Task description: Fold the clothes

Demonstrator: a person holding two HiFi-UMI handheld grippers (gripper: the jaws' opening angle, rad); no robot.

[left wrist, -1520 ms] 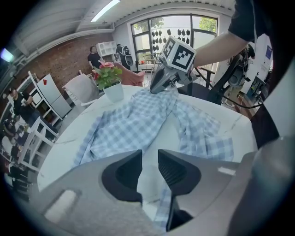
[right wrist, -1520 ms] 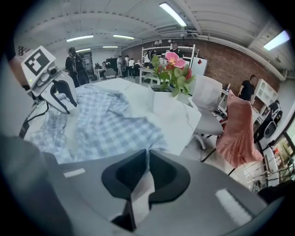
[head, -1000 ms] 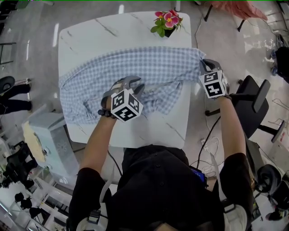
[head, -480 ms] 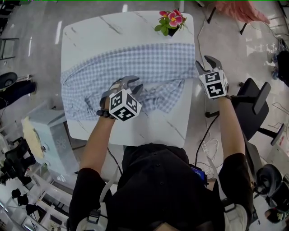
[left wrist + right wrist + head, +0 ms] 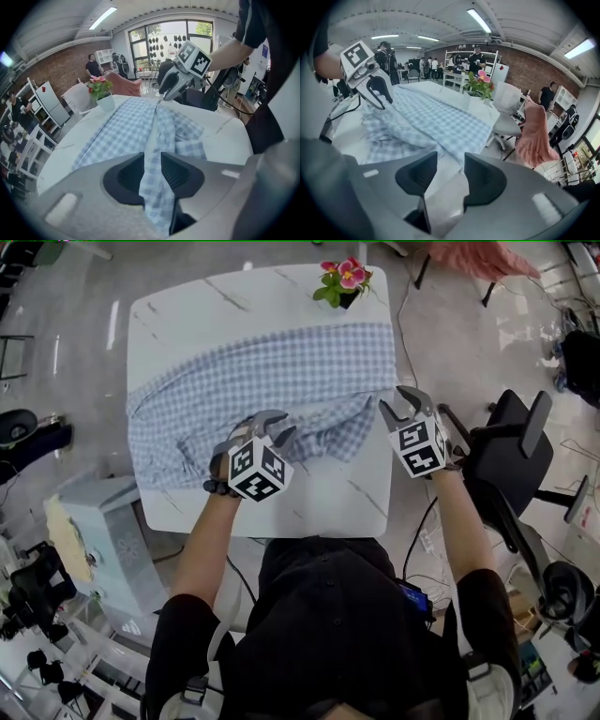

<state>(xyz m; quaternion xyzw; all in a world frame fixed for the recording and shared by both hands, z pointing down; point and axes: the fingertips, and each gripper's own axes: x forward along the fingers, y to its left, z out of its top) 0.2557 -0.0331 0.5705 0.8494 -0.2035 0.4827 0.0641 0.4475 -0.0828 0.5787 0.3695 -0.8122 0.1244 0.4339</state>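
Note:
A blue-and-white checked shirt (image 5: 262, 371) lies spread across the white marble table (image 5: 319, 502), bunched up along its near edge. My left gripper (image 5: 275, 427) is shut on a fold of that bunched cloth; in the left gripper view the shirt (image 5: 126, 131) runs up between the left gripper's (image 5: 152, 164) pads. My right gripper (image 5: 398, 407) hangs over the table's right edge, just off the shirt. Its jaws have just been opening, and nothing is between them. The right gripper view looks past the right gripper (image 5: 450, 176) at bare tabletop and the shirt (image 5: 436, 122) beyond.
A pot of pink flowers (image 5: 342, 282) stands at the table's far right corner. A black office chair (image 5: 506, 442) is close on the right. A pale blue box (image 5: 103, 521) sits on the floor at left. Pink cloth (image 5: 478, 257) hangs beyond; people stand far back.
My right gripper has let go of the shirt's right edge, opened, and drawn back toward me along the table's right side. My left gripper has shifted slightly, still gripping the cloth.

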